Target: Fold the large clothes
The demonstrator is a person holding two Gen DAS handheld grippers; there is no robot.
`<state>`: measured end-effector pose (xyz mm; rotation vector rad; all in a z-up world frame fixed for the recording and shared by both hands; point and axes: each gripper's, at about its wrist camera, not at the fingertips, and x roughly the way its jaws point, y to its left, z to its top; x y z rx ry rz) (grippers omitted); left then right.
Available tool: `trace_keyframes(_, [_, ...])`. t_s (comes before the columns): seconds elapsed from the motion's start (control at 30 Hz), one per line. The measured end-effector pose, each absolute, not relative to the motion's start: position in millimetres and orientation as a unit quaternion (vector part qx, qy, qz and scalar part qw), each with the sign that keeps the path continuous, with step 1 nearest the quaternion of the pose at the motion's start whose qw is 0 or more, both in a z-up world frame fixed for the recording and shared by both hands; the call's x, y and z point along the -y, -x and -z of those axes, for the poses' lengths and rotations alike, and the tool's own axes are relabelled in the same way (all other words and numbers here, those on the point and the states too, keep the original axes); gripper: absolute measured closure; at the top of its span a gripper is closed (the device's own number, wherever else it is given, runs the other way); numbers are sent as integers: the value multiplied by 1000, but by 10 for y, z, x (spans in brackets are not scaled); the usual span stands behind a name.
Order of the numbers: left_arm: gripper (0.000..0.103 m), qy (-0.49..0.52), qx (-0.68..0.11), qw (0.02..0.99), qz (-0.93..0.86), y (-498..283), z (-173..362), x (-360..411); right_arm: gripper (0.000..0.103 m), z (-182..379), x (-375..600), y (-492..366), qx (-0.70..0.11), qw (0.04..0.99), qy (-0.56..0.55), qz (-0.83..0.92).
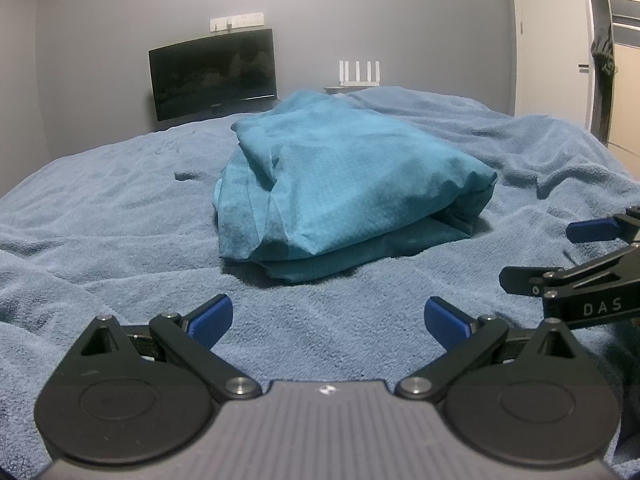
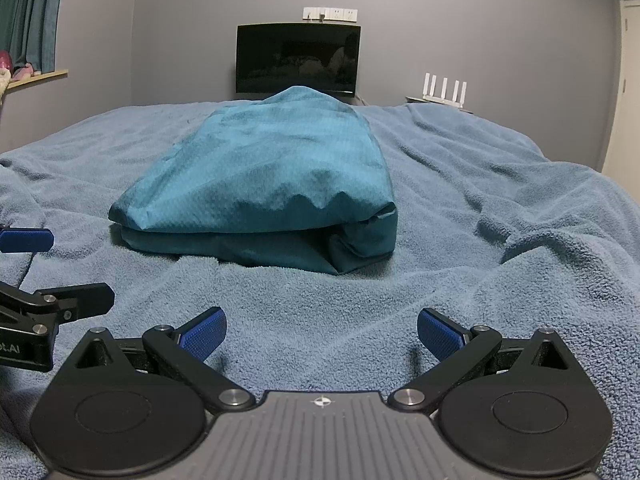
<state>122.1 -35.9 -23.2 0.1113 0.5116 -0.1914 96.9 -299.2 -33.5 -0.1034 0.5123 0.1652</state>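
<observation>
A teal garment (image 1: 340, 184) lies folded in a thick bundle on the light blue towel-covered bed (image 1: 100, 208). It also shows in the right wrist view (image 2: 272, 184), straight ahead. My left gripper (image 1: 328, 320) is open and empty, low over the bed, a short way in front of the bundle. My right gripper (image 2: 322, 330) is open and empty too, beside it on the right. The right gripper's fingers (image 1: 592, 230) show at the right edge of the left wrist view. The left gripper's fingers (image 2: 28, 240) show at the left edge of the right wrist view.
A dark monitor (image 2: 298, 58) stands against the grey wall behind the bed. A white router (image 2: 444, 88) sits to its right. A teal curtain (image 2: 32, 12) and a shelf are at far left, a white door (image 1: 548, 40) at right. The blue cover is wrinkled around the bundle.
</observation>
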Motion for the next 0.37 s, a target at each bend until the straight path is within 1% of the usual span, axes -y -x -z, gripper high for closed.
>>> trace_keyframes(0.37, [0, -48, -251, 962, 101, -1239, 224, 300, 0, 332, 3026, -992, -258, 961, 51, -83])
